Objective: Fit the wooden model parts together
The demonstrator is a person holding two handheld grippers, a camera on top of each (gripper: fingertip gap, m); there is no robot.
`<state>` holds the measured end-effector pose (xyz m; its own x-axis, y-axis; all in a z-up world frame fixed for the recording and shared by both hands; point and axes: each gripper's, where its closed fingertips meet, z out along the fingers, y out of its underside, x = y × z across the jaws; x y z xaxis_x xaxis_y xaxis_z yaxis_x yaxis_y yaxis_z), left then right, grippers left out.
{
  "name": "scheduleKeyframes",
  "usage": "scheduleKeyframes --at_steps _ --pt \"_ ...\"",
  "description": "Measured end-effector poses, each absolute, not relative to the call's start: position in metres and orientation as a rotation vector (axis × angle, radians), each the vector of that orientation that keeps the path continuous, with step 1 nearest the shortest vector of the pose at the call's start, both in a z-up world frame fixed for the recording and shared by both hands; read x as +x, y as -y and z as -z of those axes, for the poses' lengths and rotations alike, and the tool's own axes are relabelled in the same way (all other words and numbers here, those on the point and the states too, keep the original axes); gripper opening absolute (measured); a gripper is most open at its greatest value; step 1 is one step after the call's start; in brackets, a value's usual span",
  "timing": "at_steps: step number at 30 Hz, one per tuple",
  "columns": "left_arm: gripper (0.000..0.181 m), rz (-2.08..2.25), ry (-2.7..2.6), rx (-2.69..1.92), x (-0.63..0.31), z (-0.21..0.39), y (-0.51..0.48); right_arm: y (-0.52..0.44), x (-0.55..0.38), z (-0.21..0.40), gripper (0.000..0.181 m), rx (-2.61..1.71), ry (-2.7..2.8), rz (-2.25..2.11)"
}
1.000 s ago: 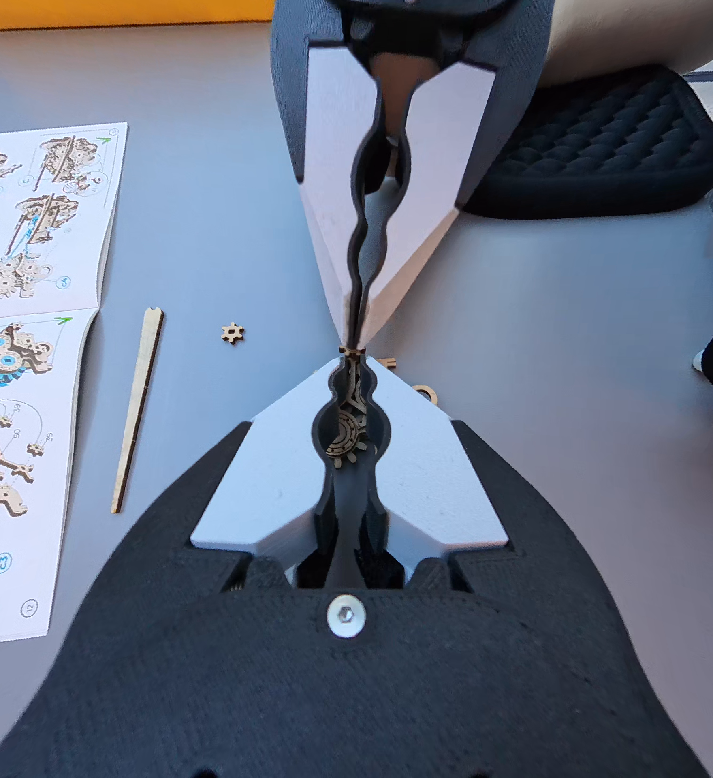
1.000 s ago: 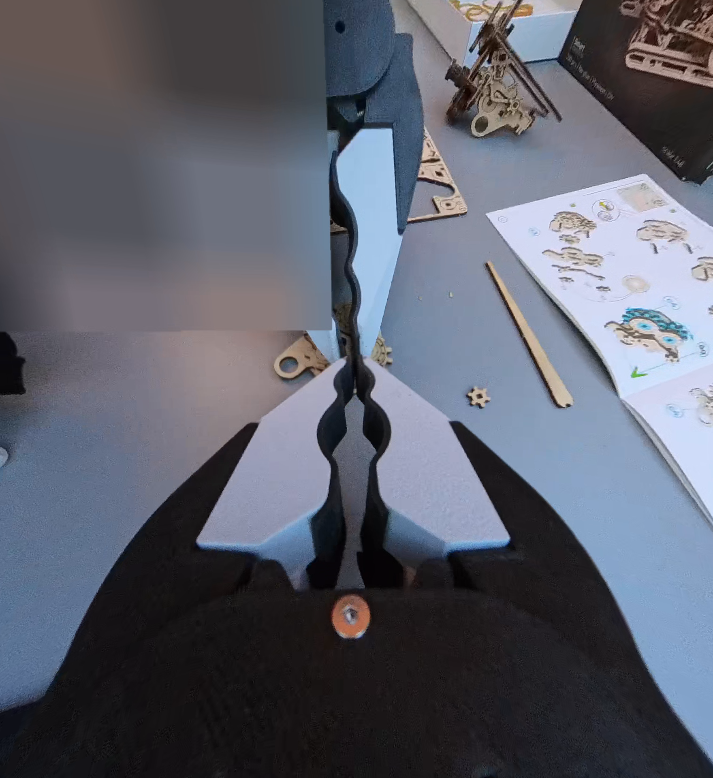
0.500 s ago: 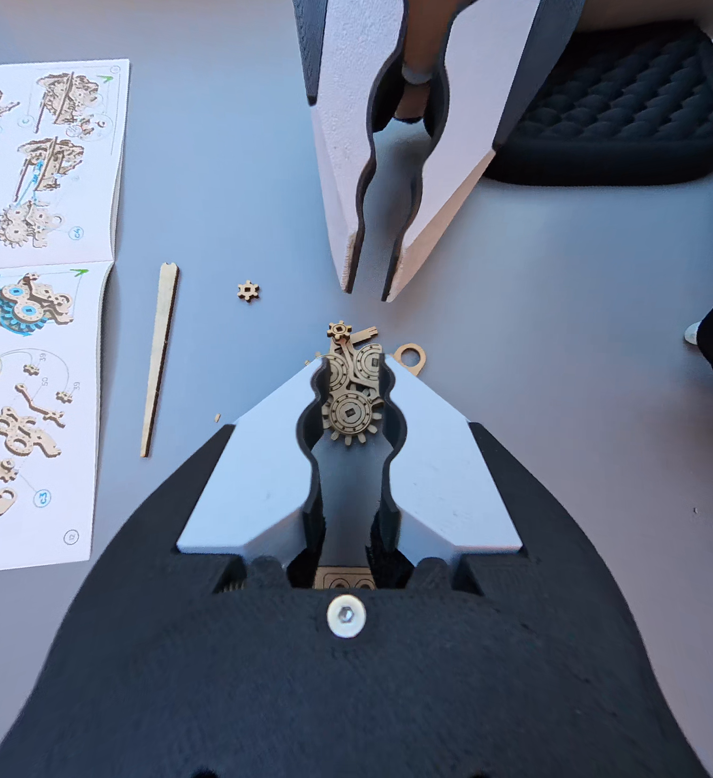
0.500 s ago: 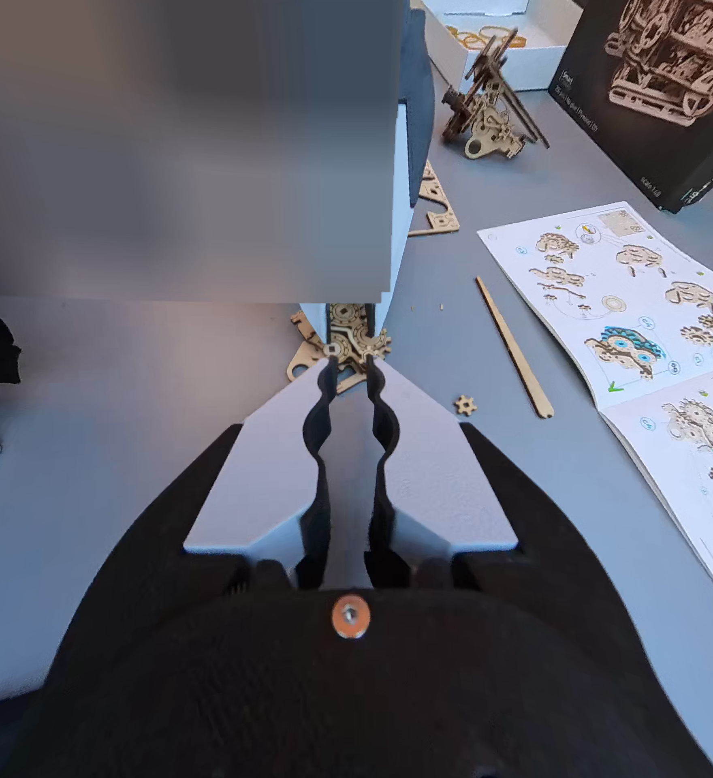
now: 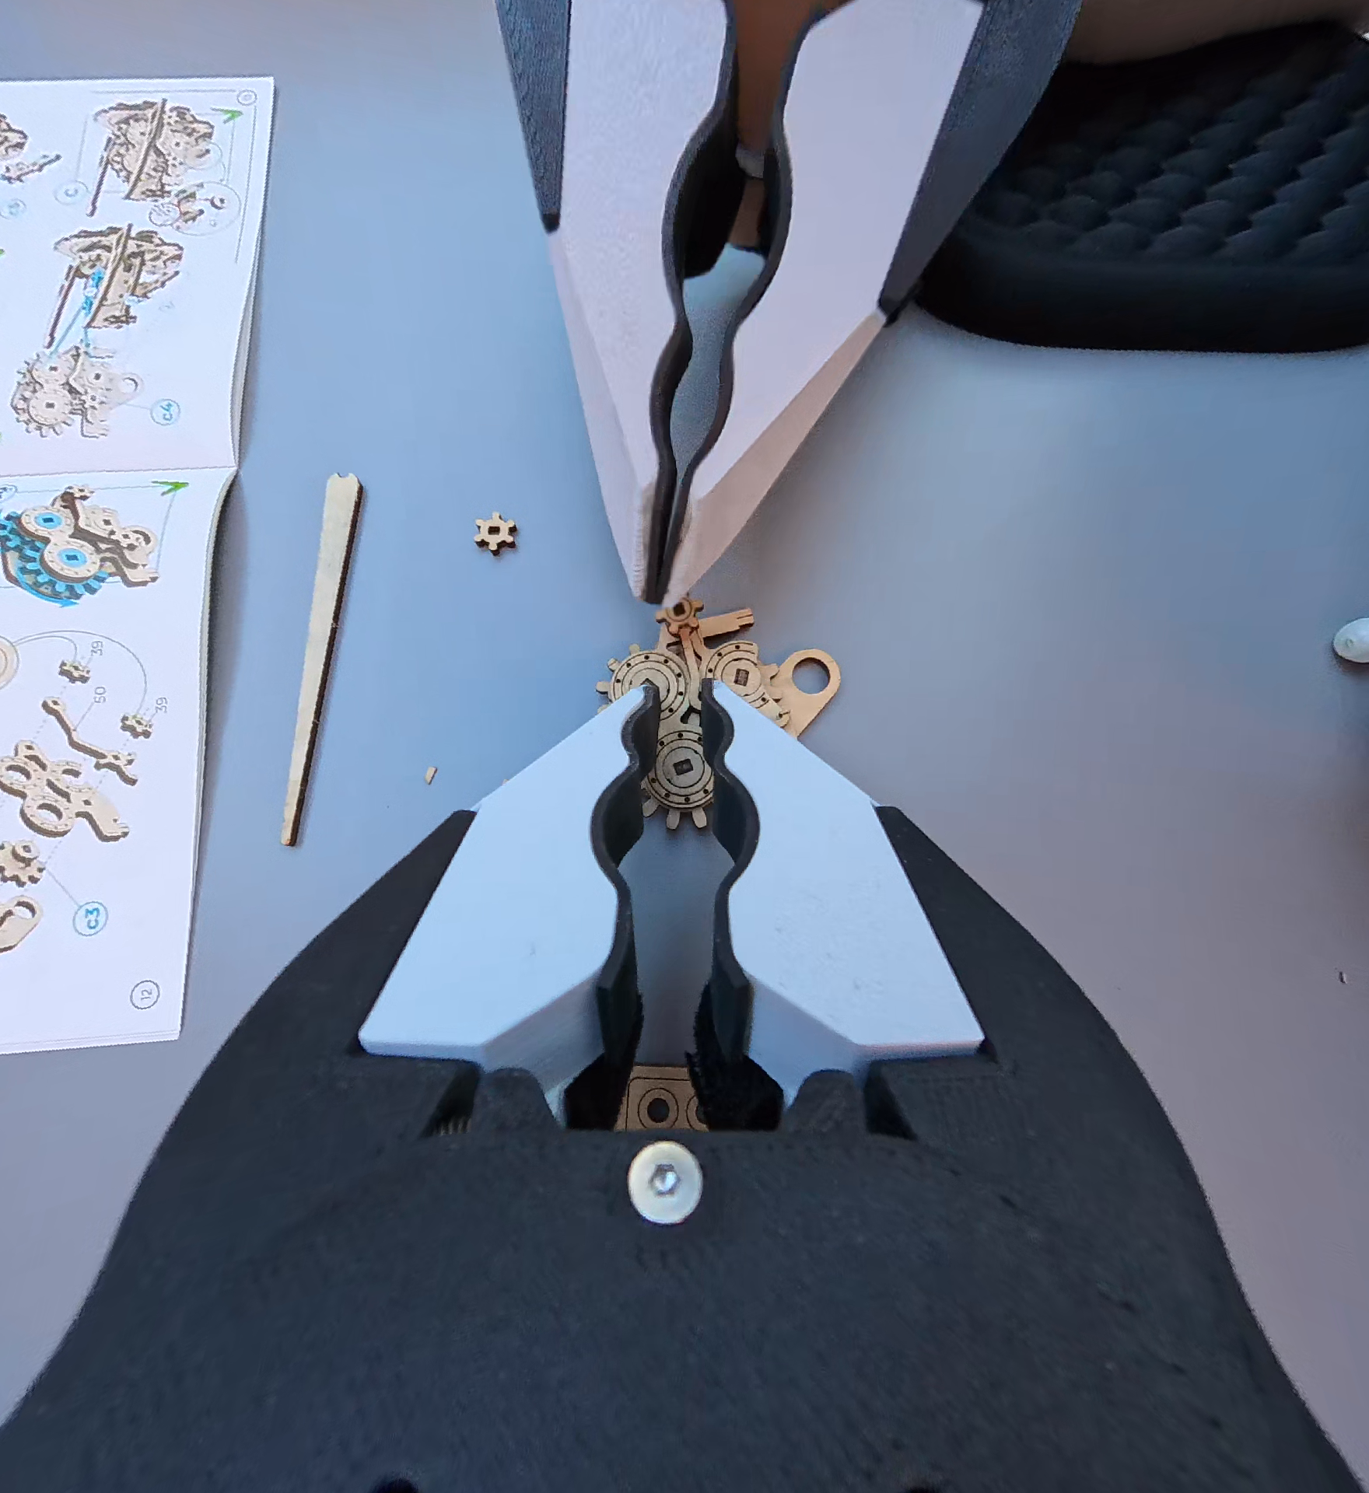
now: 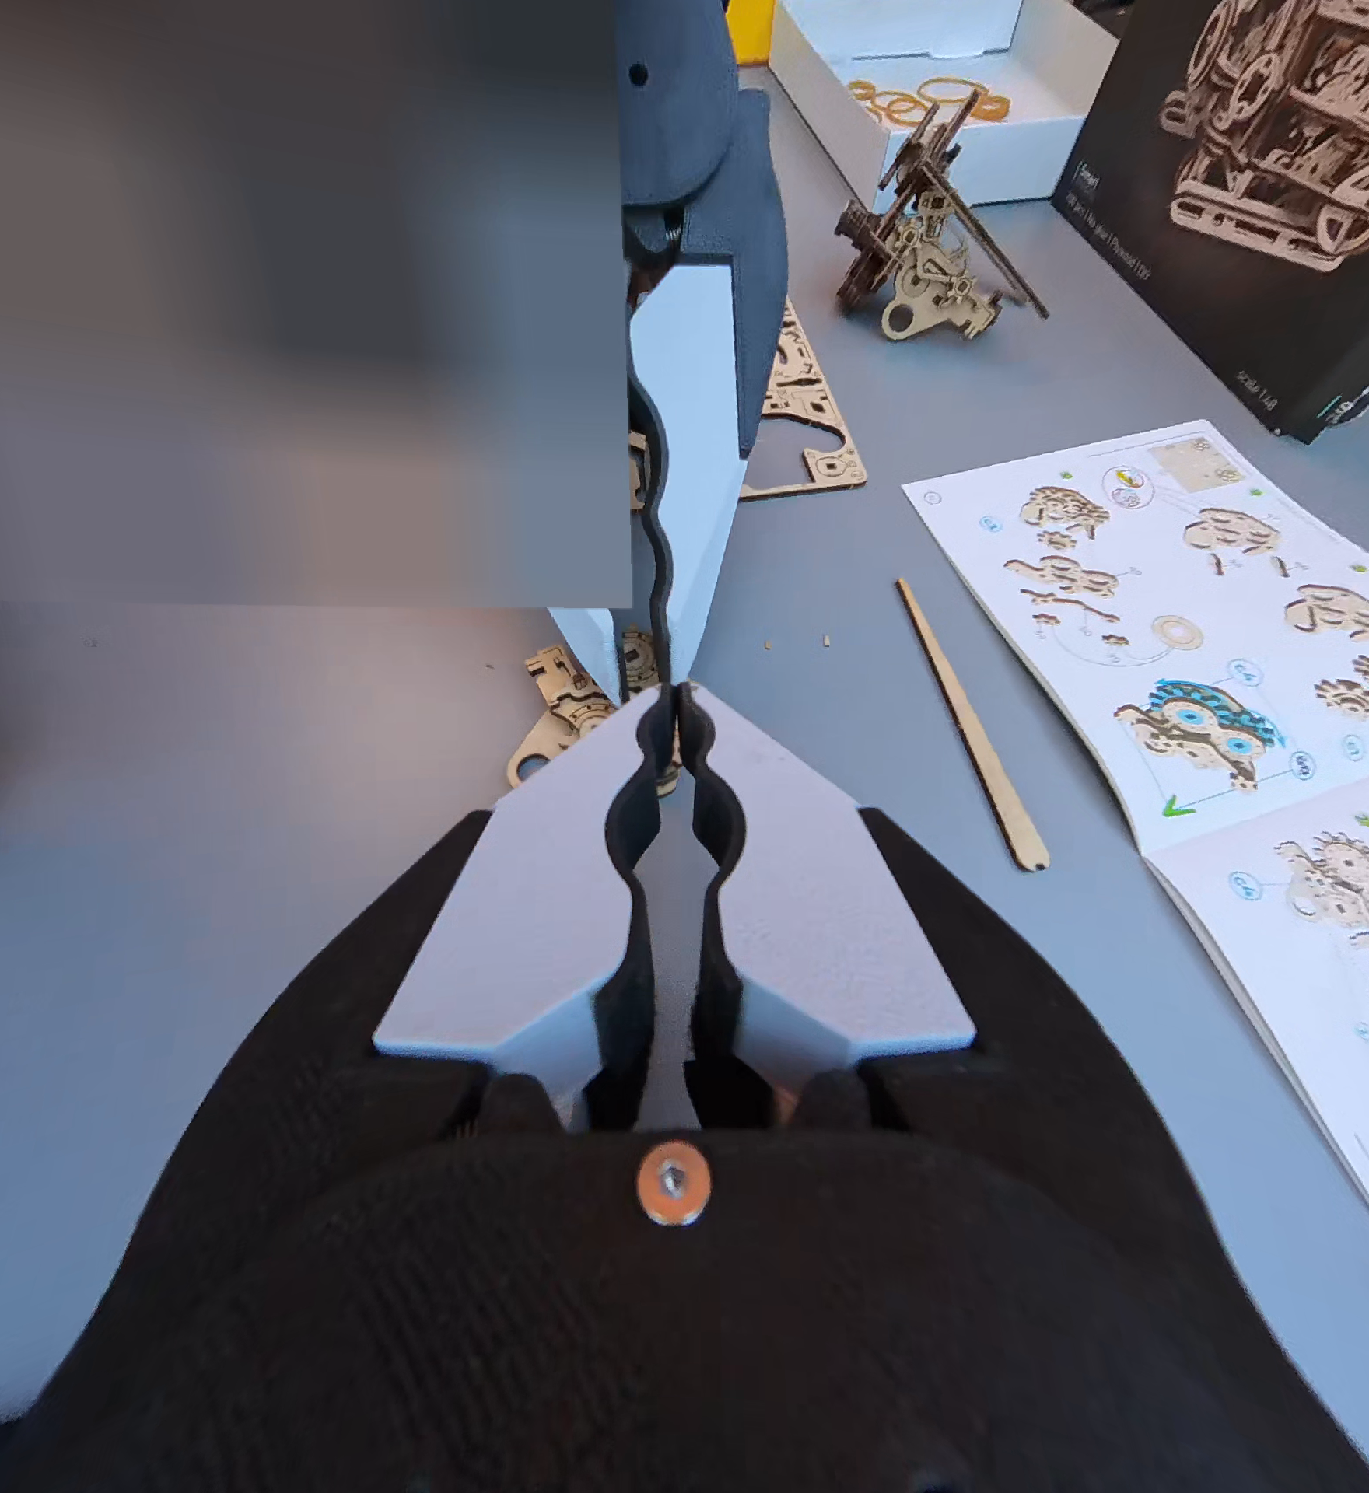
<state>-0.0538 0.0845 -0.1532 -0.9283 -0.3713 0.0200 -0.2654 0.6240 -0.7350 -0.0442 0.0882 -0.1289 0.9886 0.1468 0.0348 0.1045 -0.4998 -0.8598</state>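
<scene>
A flat wooden gear assembly (image 5: 677, 763) lies on the grey table; it also shows in the right wrist view (image 6: 564, 711). My left gripper (image 5: 679, 693) reaches down over it, jaws drawn in narrowly around its lower gear and link. It appears from above in the right wrist view (image 6: 641, 675). My right gripper (image 6: 677, 695) is shut with nothing visible between its tips. In the left wrist view the right gripper (image 5: 657, 596) points down, its tips touching the small gear (image 5: 680, 618) at the assembly's far end.
A loose small wooden gear (image 5: 495, 533), a tapered wooden stick (image 5: 318, 662) and an open instruction booklet (image 5: 83, 565) lie to my left. A part-built model (image 6: 924, 250), a wooden parts sheet (image 6: 802, 412), a black box (image 6: 1271, 202) and a black cushion (image 5: 1190, 202) sit farther off. Both grippers' tips are roughly 9 cm from the tapered wooden stick (image 5: 318, 662). Look for it in the right wrist view (image 6: 950, 691) too.
My left gripper opened, the assembly went from edge-on to flat on the table, then the jaws narrowed around it. My right gripper opened, drew back, then shut and returned to the assembly's far end.
</scene>
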Motion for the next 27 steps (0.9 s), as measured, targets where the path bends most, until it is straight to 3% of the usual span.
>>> scheduleKeyframes --at_steps 27 --pt "0.007 1.209 -2.706 -0.530 -0.054 0.153 -0.084 -0.084 -0.048 0.130 0.000 -2.103 0.189 -0.085"
